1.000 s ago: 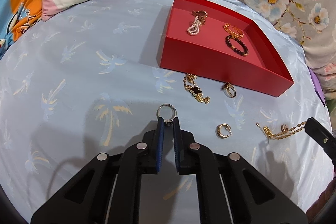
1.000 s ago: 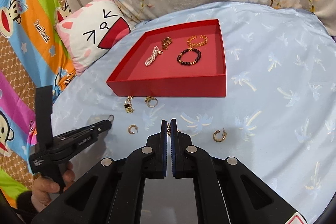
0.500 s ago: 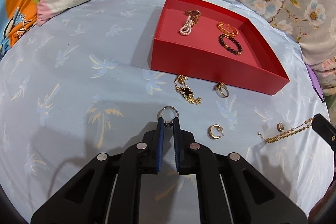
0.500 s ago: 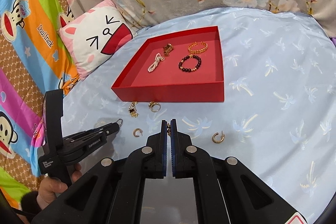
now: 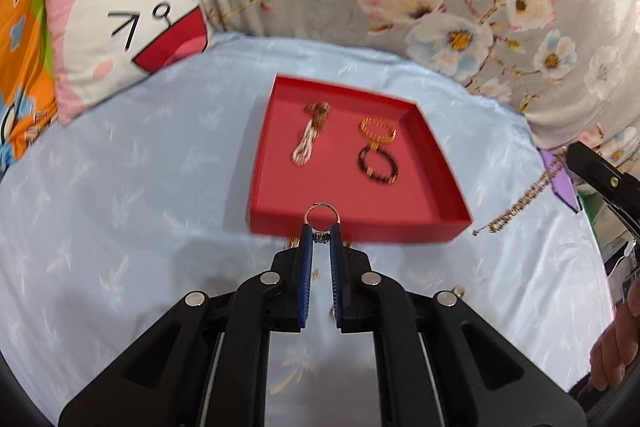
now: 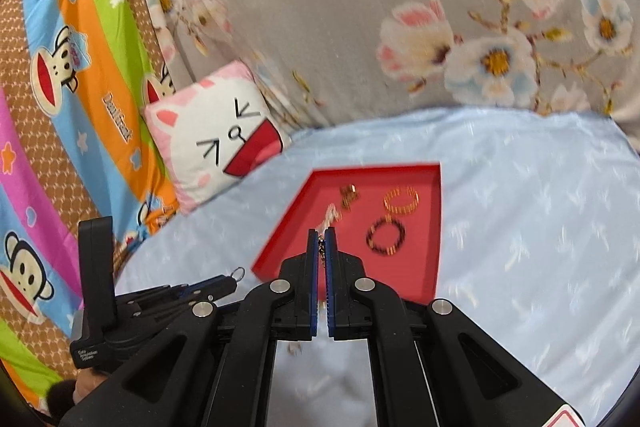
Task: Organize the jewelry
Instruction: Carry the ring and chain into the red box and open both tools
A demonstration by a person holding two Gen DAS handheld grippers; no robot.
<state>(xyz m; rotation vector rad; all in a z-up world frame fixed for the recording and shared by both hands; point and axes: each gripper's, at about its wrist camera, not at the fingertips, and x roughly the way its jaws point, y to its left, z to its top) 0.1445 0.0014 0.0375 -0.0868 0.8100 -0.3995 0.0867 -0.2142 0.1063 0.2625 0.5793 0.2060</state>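
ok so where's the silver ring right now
In the left wrist view the silver ring is pinched at the tips of the left hand-held gripper, raised in front of the red tray's near wall.

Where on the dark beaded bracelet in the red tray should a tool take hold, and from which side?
Probably from above, pinching one stretch of the beaded band. The dark beaded bracelet lies flat as an open loop on the floor of the red tray, whose raised walls block a level approach. Its near arc seems safest: the gold bracelet sits close against its far edge.
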